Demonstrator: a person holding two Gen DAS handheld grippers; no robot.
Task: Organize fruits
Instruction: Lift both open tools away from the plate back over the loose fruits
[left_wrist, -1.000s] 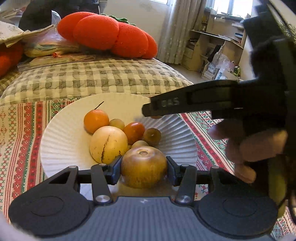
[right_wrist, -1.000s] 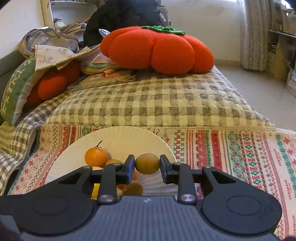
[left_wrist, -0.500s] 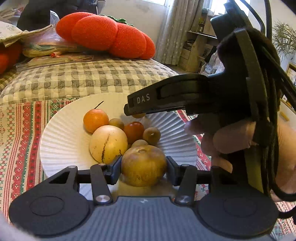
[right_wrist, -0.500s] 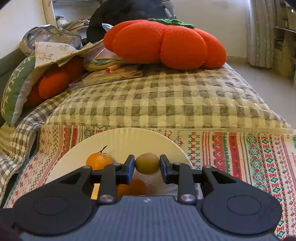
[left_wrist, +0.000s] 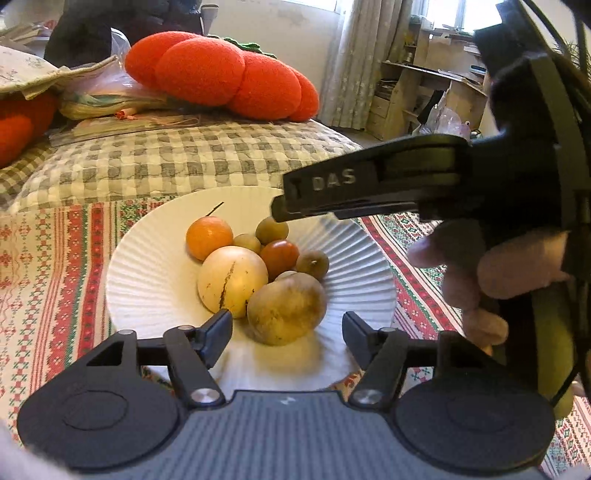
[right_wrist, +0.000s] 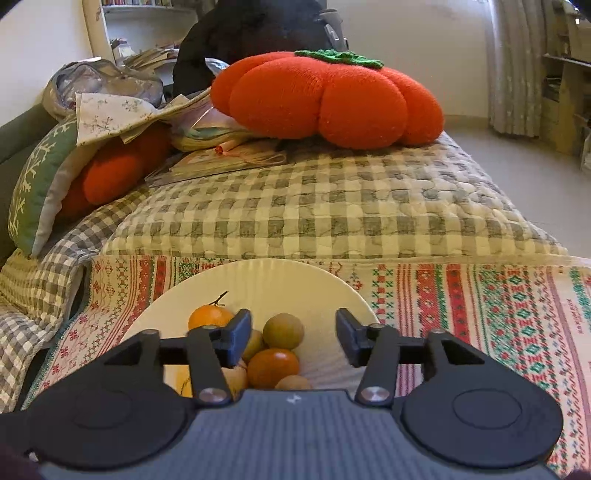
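A white ribbed plate (left_wrist: 147, 295) on the patterned cloth holds several fruits: an orange (left_wrist: 208, 237), a pale yellow round fruit (left_wrist: 232, 281), a red-brown tomato (left_wrist: 279, 254) and small brownish ones. A big brown fruit (left_wrist: 286, 308) rests on the plate's near side between the opening jaws of my left gripper (left_wrist: 287, 332); neither pad touches it. My right gripper (right_wrist: 293, 336) hovers over the plate (right_wrist: 258, 269), its jaws opening too. A small green fruit (right_wrist: 283, 330) lies free on the pile between them, beside the orange (right_wrist: 210, 317) and above the tomato (right_wrist: 273, 367).
In the left wrist view the right gripper's finger (left_wrist: 332, 192) and the hand (left_wrist: 480, 273) holding it reach in from the right above the plate. Behind the plate lies a checked quilt (right_wrist: 314, 206) with an orange pumpkin cushion (right_wrist: 325, 99). Shelves (left_wrist: 424, 92) stand far right.
Both grippers have opened. The left one let go of the big brown fruit, now resting on the plate. The right one released the small green fruit onto the pile.
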